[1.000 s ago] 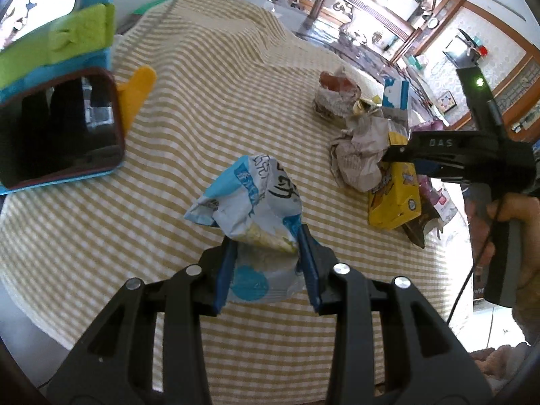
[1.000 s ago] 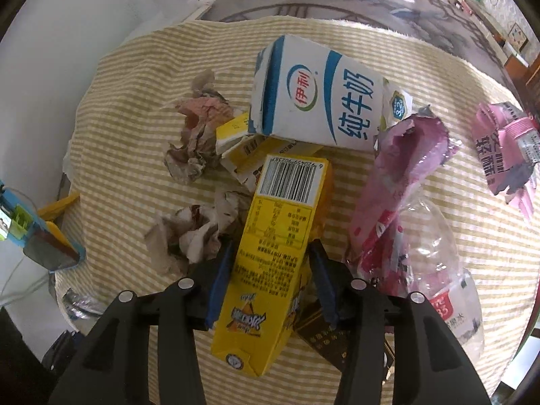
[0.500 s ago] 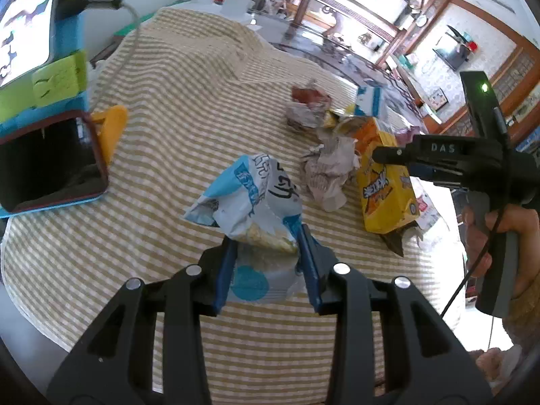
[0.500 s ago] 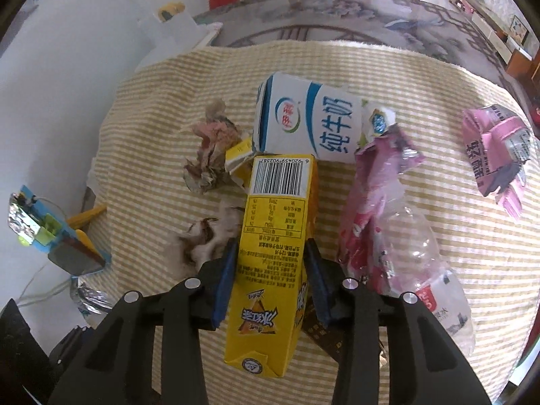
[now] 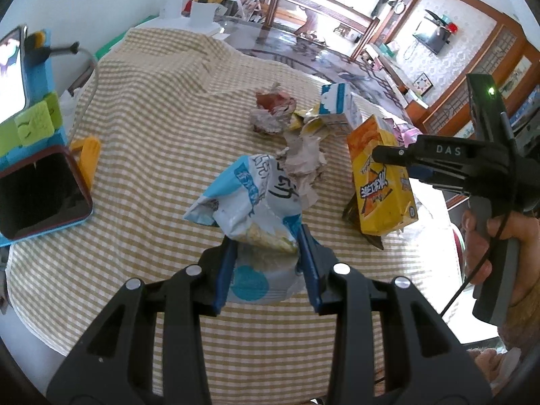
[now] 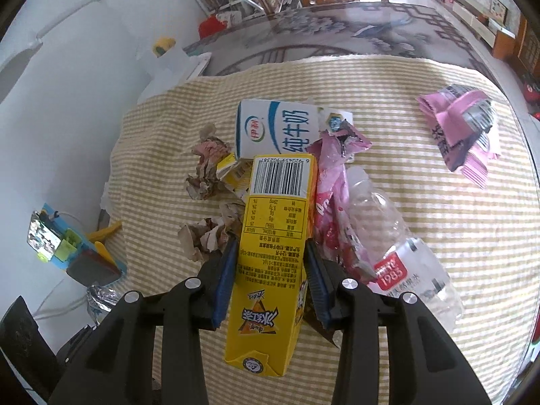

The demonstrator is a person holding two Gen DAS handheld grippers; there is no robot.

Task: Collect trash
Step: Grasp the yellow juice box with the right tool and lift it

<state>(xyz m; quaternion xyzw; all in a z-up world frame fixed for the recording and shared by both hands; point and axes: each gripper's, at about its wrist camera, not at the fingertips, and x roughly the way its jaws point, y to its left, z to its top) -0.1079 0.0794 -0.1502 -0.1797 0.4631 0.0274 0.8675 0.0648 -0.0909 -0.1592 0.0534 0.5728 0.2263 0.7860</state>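
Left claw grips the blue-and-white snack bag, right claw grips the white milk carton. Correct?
Not quite. The left claw does grip the blue-and-white snack bag, but the right claw grips the yellow drink carton; the right wrist view shows the white milk carton lying beyond it.

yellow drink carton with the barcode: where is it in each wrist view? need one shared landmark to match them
Left wrist: yellow drink carton sits right of centre, upright, clamped in the right gripper coming in from the right edge.
Right wrist: carton fills bottom centre, between the right gripper's blue pads, barcode end away from the camera.
Shared landmark: white-and-blue milk carton, just beyond it on the checked cloth.
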